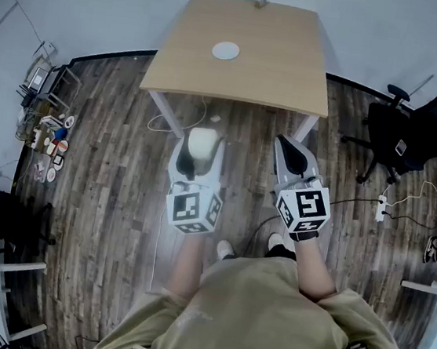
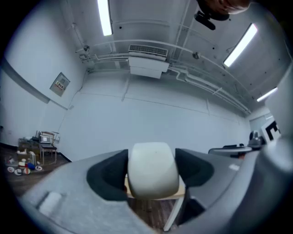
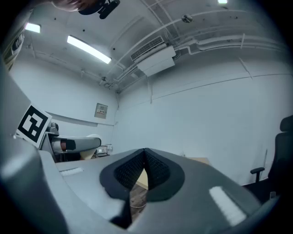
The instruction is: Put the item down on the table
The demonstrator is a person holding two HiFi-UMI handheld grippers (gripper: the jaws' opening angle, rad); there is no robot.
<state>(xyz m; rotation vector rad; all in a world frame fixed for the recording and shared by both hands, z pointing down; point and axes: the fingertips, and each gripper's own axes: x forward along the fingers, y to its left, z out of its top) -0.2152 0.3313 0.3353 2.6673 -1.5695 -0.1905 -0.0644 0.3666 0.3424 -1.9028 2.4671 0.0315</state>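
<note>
My left gripper (image 1: 202, 146) is shut on a cream-white rounded item (image 2: 152, 170), which fills the gap between the black pads in the left gripper view. In the head view the cream-white item (image 1: 201, 145) shows at the jaw tips, over the wooden floor just short of the light wooden table (image 1: 262, 72). My right gripper (image 1: 289, 150) is level beside it on the right, shut with nothing held; its ribbed pads (image 3: 158, 171) meet at the tips. Both grippers point toward the table's near edge.
A small white disc (image 1: 226, 50) lies on the table top. A black office chair (image 1: 413, 130) stands at the right, with a power strip and cable (image 1: 382, 204) on the floor. Shelving with small items (image 1: 45, 121) lines the left wall. White desks stand at the lower corners.
</note>
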